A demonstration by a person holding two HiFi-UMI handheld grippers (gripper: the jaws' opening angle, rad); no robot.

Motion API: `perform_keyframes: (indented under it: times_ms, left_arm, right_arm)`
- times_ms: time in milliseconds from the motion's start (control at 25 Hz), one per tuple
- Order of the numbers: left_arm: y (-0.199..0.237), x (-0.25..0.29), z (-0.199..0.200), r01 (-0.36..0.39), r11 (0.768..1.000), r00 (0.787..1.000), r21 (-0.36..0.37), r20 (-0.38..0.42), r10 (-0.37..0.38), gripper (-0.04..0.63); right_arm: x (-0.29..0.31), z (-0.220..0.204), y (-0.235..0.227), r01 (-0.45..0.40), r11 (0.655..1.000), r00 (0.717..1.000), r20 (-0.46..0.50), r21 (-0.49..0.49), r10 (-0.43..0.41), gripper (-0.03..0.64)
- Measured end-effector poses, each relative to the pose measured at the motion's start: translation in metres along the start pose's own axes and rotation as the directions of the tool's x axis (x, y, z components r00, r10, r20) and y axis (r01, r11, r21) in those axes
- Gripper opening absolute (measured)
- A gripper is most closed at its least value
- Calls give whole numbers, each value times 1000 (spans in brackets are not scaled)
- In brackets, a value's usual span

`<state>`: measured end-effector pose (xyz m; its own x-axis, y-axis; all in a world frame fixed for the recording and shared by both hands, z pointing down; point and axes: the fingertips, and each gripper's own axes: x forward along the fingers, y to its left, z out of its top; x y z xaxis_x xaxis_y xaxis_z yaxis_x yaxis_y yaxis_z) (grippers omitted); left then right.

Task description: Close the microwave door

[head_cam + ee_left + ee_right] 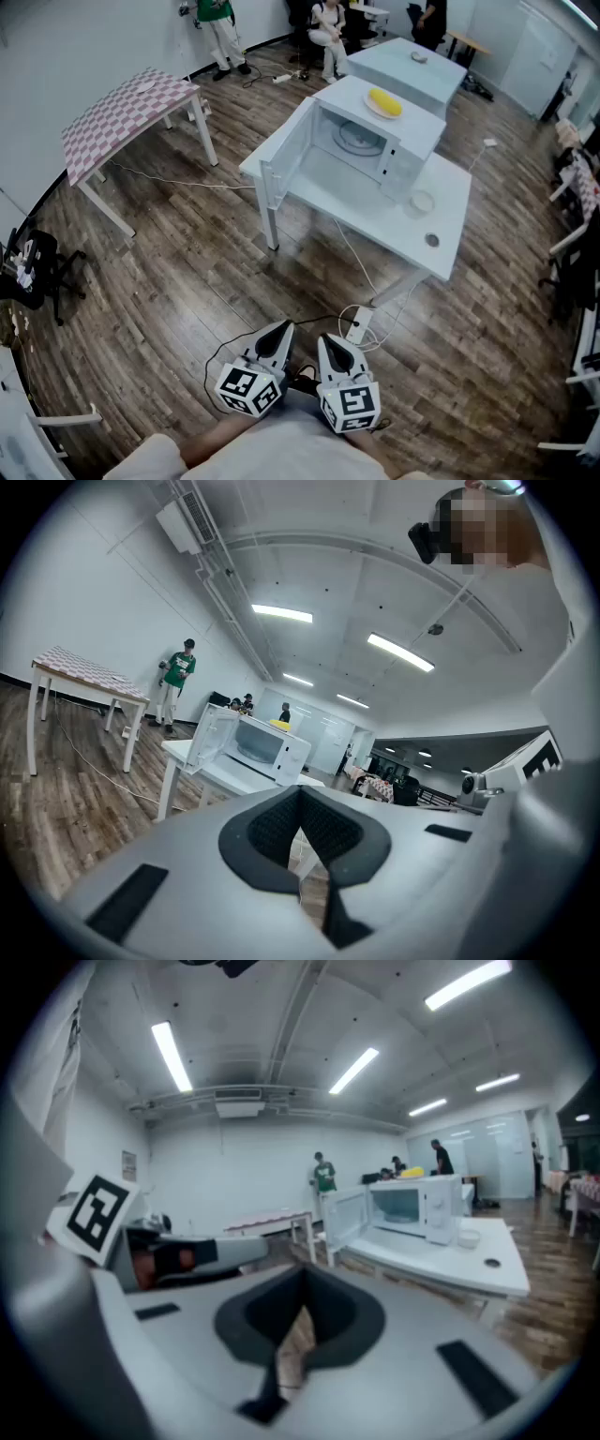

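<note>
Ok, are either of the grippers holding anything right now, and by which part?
Nothing is held. The left gripper and right gripper both have jaws together on nothing, well short of the microwave, whose door stands open.

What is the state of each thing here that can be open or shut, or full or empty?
microwave door: swung wide open.
microwave: cavity exposed, only the turntable visible inside.
left gripper: jaws shut, holding nothing, away from the microwave.
right gripper: jaws shut, holding nothing, away from the microwave.
bowl: upright on the white table; its contents cannot be made out.
</note>
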<state>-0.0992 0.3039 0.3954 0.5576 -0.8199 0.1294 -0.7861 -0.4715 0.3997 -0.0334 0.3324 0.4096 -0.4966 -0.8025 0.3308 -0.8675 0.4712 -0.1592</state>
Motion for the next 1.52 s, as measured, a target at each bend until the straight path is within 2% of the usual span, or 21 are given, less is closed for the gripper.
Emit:
perform_keyframes:
  times_ms: [480, 720, 920, 1160, 1520]
  left_arm:
    - [2, 11, -3, 6, 1000, 1000, 5, -7, -6, 20]
    - [4, 11, -1, -1, 1000, 1000, 30, -18, 1, 20]
    - [11, 9, 2, 1, 1000, 1000, -16, -24, -2, 20]
    - [24, 9, -7, -9, 994, 999, -109, -43, 4, 20]
    - [41, 21, -5, 3, 993, 997, -116, -76, -11, 20]
  right_arm:
    - [9, 3, -3, -25, 1000, 1000, 6, 1, 25, 23]
    - [9, 17, 6, -75, 995, 995, 67, 65, 71, 23]
    - [13, 16, 13, -132, 967, 990, 74, 216, 119, 25]
    - [20, 6, 14, -119, 968, 993, 40, 221, 113, 25]
    - [49, 7, 21, -120, 967, 992, -1, 226, 123, 25]
